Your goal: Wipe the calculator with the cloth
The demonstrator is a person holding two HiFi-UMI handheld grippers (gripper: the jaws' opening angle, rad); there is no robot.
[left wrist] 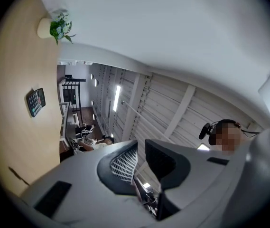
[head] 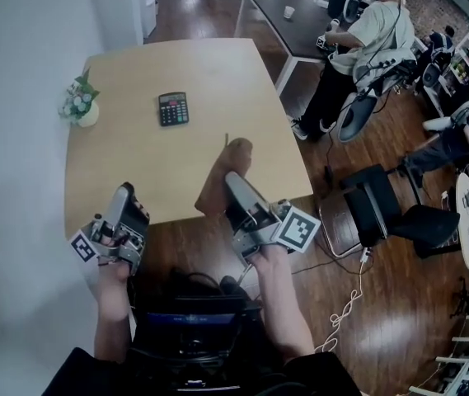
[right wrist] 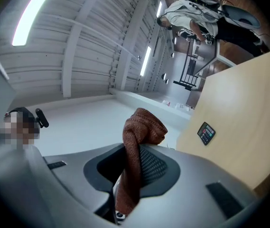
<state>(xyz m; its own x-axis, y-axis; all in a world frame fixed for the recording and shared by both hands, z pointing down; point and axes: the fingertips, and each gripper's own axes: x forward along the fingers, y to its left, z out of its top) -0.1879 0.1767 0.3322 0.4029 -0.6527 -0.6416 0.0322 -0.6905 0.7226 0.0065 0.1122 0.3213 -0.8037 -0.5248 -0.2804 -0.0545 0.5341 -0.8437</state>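
Two grippers hang over the near edge of the desk (head: 218, 73) in the head view. A small potted plant (head: 80, 104) stands at the desk's upper left. At the lower left, the left gripper (head: 124, 191) holds nothing, its jaws a narrow slit apart. The calculator (head: 173, 108) lies flat above centre, well apart from both grippers. Right of centre, the right gripper (head: 231, 178) has its jaws clamped on the brown cloth (head: 238, 151), which bunches above their tips. A seated person (head: 366, 35) is at the upper right.

Right claw (right wrist: 134, 159) clamped on brown cloth (right wrist: 143, 125) — calculator (right wrist: 206, 133) on table (right wrist: 248, 103) beyond.
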